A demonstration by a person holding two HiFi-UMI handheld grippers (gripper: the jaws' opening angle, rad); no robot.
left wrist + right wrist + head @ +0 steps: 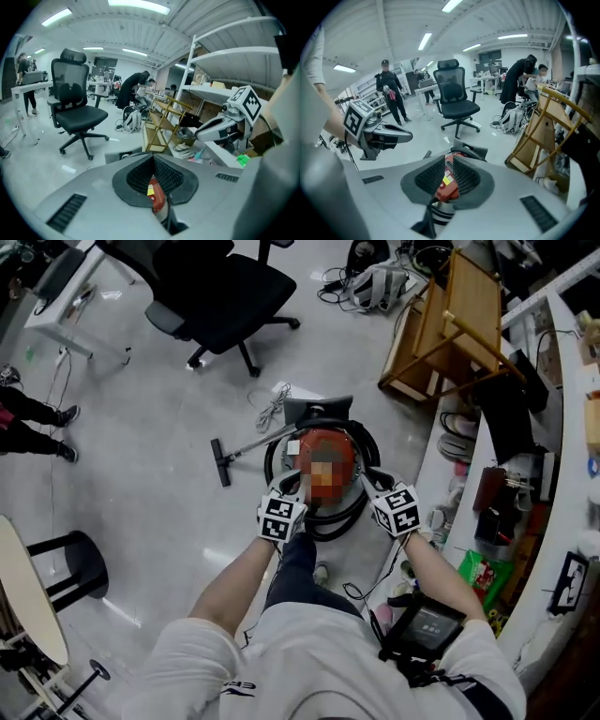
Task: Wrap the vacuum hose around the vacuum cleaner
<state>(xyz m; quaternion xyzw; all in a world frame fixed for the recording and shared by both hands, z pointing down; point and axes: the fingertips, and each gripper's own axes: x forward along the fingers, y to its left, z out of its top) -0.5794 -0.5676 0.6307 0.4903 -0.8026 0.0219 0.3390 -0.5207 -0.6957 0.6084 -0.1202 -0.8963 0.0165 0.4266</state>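
The red vacuum cleaner (319,441) stands on the floor in front of me, with its black hose (345,521) looped around its base. Its wand and floor nozzle (221,463) lie out to the left. Both grippers hang above the vacuum's near side and hold nothing. My left gripper (292,481) (153,159) is shut, pads together. The jaws of my right gripper (369,480) (448,159) stand a narrow gap apart. Between each pair of jaws the vacuum (157,199) (446,185) shows far below.
A black office chair (216,292) stands beyond the vacuum, and a wooden frame (450,324) is at the back right. A cluttered white shelf (553,521) runs down the right side. A white cord (272,409) lies behind the vacuum. At the left are a black stool (66,563) and a person's legs (33,423).
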